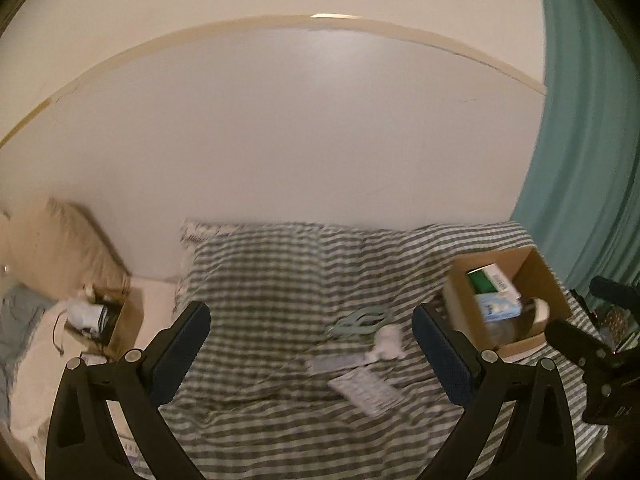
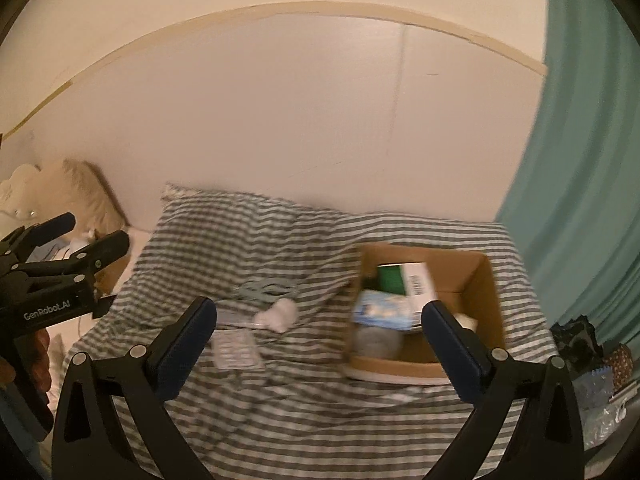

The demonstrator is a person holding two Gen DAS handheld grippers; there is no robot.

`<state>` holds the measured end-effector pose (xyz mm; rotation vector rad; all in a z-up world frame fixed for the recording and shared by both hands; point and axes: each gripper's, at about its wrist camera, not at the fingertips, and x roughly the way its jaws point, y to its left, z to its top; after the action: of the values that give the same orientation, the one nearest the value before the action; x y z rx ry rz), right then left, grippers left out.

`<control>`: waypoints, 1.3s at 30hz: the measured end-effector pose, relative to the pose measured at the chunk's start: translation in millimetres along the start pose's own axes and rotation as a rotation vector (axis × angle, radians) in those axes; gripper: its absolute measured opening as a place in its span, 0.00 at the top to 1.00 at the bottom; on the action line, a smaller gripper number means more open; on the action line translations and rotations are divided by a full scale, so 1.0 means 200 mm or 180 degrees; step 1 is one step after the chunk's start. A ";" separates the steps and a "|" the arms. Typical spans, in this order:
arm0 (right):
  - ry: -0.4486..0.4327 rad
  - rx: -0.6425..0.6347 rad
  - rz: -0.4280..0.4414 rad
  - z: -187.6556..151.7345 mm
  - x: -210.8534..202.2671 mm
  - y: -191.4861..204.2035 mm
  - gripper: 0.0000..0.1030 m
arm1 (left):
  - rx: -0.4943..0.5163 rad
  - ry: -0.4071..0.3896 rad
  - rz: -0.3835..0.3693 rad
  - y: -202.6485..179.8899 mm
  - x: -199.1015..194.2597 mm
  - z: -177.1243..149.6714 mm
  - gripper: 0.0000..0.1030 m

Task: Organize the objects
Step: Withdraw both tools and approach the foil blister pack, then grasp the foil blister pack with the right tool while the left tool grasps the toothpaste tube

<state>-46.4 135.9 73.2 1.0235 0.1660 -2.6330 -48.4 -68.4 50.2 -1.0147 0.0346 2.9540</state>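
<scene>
A cardboard box sits on the striped bed at the right, holding a green-and-white carton, a blue-and-white pack and other items. Loose on the bedspread lie a grey-blue eye mask, a small white object and a blister pack. My left gripper is open and empty above the bed, left of the box. My right gripper is open and empty, its right finger before the box.
A second cardboard box with cables and small items sits at the bed's left by a beige pillow. A teal curtain hangs at the right. Bags and clutter lie beside the bed's right edge. A white wall stands behind.
</scene>
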 end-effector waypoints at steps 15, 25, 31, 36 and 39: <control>0.0711 -0.0132 0.0248 -0.29 0.77 0.39 0.00 | -0.0126 0.0522 0.0312 0.38 0.41 -0.40 0.00; 0.1240 -0.0169 0.0391 -0.42 1.23 0.42 0.06 | -0.0153 0.0765 0.0312 0.37 0.66 -0.48 0.00; 0.1470 -0.0114 0.0542 -0.48 1.34 0.42 0.24 | -0.0138 0.0923 0.0324 0.34 0.77 -0.53 0.00; 0.1457 -0.0113 0.0576 -0.48 1.30 0.40 0.31 | -0.0057 0.0949 0.0351 0.30 0.78 -0.54 0.00; 0.1336 -0.0204 0.0523 -0.47 1.21 0.39 0.31 | -0.0032 0.0956 0.0352 0.27 0.78 -0.54 0.00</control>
<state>-129.4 23.6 -158.0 1.4867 0.2451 -2.2246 -107.3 -124.5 -129.5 -1.4945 0.0825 2.8676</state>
